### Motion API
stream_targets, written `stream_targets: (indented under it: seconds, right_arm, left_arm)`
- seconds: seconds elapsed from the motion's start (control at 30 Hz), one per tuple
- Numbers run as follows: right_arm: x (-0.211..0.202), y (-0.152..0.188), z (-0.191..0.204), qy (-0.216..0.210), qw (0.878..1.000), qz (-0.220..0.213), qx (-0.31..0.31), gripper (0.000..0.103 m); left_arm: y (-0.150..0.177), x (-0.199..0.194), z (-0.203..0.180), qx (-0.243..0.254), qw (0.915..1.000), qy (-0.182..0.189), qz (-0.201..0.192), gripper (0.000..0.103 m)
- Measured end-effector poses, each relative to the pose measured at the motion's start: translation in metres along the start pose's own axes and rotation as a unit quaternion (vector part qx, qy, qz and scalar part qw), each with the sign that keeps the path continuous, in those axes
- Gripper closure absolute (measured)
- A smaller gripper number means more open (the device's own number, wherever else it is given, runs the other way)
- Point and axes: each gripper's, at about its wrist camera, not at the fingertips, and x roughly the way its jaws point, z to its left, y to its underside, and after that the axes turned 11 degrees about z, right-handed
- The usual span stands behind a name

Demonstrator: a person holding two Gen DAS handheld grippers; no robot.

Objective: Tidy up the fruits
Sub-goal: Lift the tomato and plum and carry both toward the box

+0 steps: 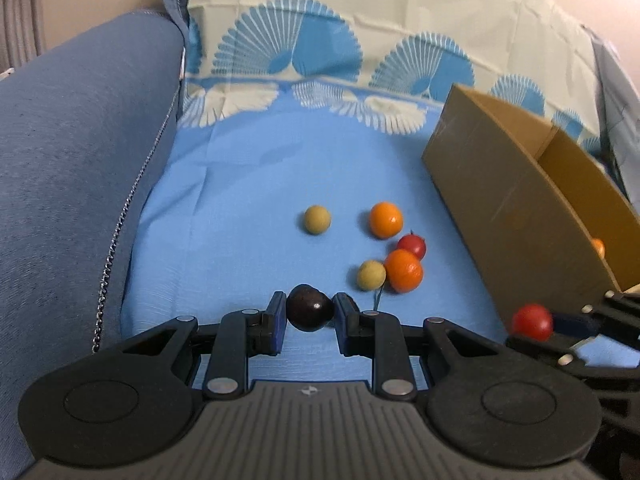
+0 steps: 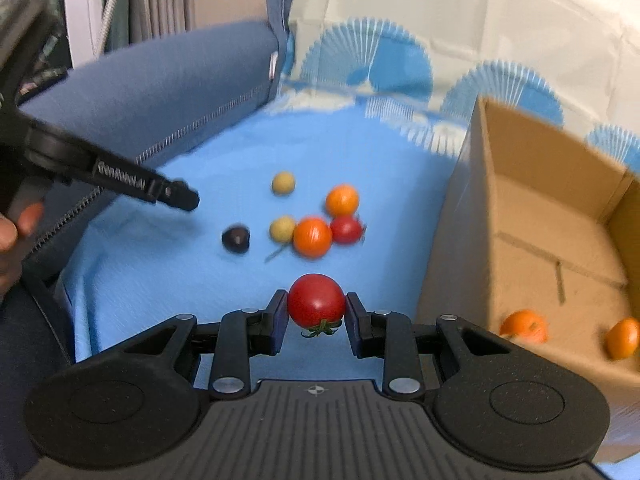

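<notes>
My left gripper is shut on a dark purple fruit, held just above the blue cloth. My right gripper is shut on a red tomato with its green stem down; the same tomato shows low on the right in the left wrist view. On the cloth lie two oranges, a second red tomato and two tan round fruits. Another dark fruit lies near the left gripper's tip.
An open cardboard box stands at the right on the cloth, with two oranges inside. A blue sofa armrest borders the left side. A person's hand shows at the left edge.
</notes>
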Motion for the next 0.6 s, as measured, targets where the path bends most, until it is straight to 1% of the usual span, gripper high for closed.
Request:
stream_targets:
  seconds: [0.17,0.3,0.5,0.6]
  right_arm:
    - [-0.043,-0.004,-0.014,-0.007,0.998,-0.062,0.019,0.072]
    - [-0.078,-0.003,-0.038,-0.001,0.993,-0.107,0.048,0.072]
    - [-0.124,-0.003,-0.089,0.028,0.979,-0.178,0.097,0.072]
    - [-0.138,-0.006,-0.118,0.036,0.971,-0.203,0.121,0.072]
  left_arm:
    - [0.005,-0.013,0.007,-0.009,0.9993,0.020,-0.029,0.076]
    - [0.006,-0.017,0.008,-0.009,0.9988,0.028,-0.038,0.076]
    - [-0.002,-0.037,-0.005,0.017,0.9972,0.038,-0.062,0.075]
    - [-0.013,-0.047,-0.018,0.035,0.9957,0.053,-0.067,0.076]
